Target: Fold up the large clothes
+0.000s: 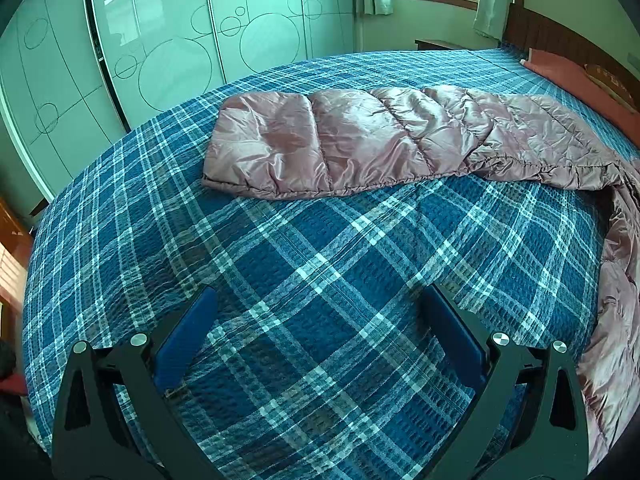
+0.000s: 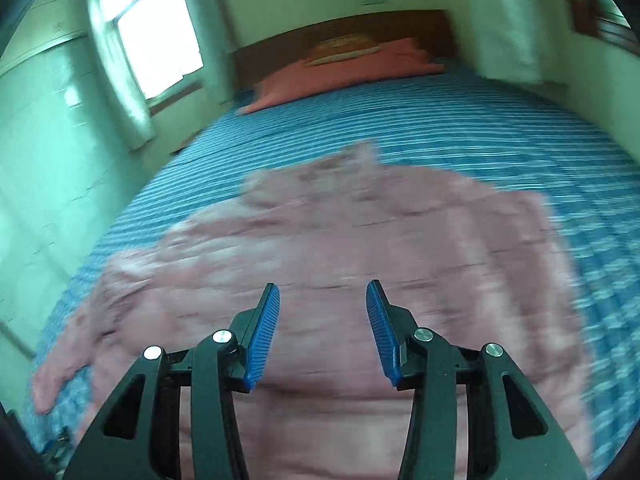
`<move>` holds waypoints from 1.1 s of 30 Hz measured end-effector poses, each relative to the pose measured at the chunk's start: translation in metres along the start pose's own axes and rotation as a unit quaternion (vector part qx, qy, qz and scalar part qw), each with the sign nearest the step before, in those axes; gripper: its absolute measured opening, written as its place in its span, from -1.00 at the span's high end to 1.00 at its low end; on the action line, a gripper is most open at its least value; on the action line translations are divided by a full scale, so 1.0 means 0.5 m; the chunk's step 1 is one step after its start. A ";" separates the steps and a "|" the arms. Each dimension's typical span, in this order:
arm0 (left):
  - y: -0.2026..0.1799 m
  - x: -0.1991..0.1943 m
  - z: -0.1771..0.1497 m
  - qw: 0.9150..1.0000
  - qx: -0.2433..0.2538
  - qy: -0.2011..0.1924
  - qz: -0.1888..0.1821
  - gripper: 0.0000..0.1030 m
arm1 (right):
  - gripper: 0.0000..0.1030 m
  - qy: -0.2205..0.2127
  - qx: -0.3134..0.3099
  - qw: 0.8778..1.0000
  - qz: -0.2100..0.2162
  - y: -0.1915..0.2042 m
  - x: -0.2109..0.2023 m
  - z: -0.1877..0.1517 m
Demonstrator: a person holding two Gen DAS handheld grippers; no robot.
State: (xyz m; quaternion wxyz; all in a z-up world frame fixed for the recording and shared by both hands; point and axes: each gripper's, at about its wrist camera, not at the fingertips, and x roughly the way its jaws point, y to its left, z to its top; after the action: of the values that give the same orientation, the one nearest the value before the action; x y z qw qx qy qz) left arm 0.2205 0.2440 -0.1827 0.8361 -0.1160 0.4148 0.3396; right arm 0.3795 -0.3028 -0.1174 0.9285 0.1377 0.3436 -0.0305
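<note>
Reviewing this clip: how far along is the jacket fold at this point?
Early stage. Done: the pink jacket is spread on the plaid bedspread. One sleeve still lies stretched out to the side, unfolded. In hand: nothing; the left tool is open over bare bedspread, and the right tool is open above the jacket, gripping no fabric. Left: fold in the sleeves, then fold the body.

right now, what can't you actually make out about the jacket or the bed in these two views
- Left wrist view: the pink puffer jacket runs off the right edge, so its body is cut off; only the outstretched sleeve is clear.
- Right wrist view: motion blur smears the jacket, hiding seams, zip and collar.
- Right wrist view: the jacket's lower edge sits behind the right gripper.
- Left wrist view: the left gripper covers the plaid bedspread near the bottom.
</note>
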 end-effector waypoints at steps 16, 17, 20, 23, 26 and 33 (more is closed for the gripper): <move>0.000 0.000 -0.001 1.000 -0.001 -0.001 -0.001 -0.96 | 0.09 0.036 0.015 0.994 -0.103 -0.149 0.137 0.056; 0.000 -0.001 -0.002 1.000 -0.001 -0.001 0.000 -0.96 | 0.08 0.068 0.021 0.992 -0.102 -0.165 0.169 0.055; 0.000 -0.001 -0.001 1.000 -0.001 -0.002 -0.001 -0.96 | 0.07 0.078 0.016 0.991 -0.105 -0.158 0.176 0.073; 0.000 -0.001 -0.002 1.000 -0.001 -0.002 0.000 -0.96 | 0.07 0.049 0.015 0.995 -0.085 -0.139 0.158 0.090; 0.001 0.000 -0.001 1.000 -0.001 -0.001 -0.001 -0.96 | -0.14 0.068 -0.005 0.992 -0.106 -0.145 0.205 0.069; 0.001 0.001 -0.002 1.000 -0.001 -0.003 0.000 -0.96 | -0.13 0.030 -0.019 0.996 -0.082 -0.079 0.106 0.062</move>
State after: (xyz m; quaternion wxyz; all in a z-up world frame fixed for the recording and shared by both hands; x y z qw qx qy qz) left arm 0.2198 0.2441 -0.1835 0.8372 -0.1159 0.4123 0.3400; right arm 0.4337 -0.3471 -0.1385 0.9145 0.0918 0.3821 -0.0962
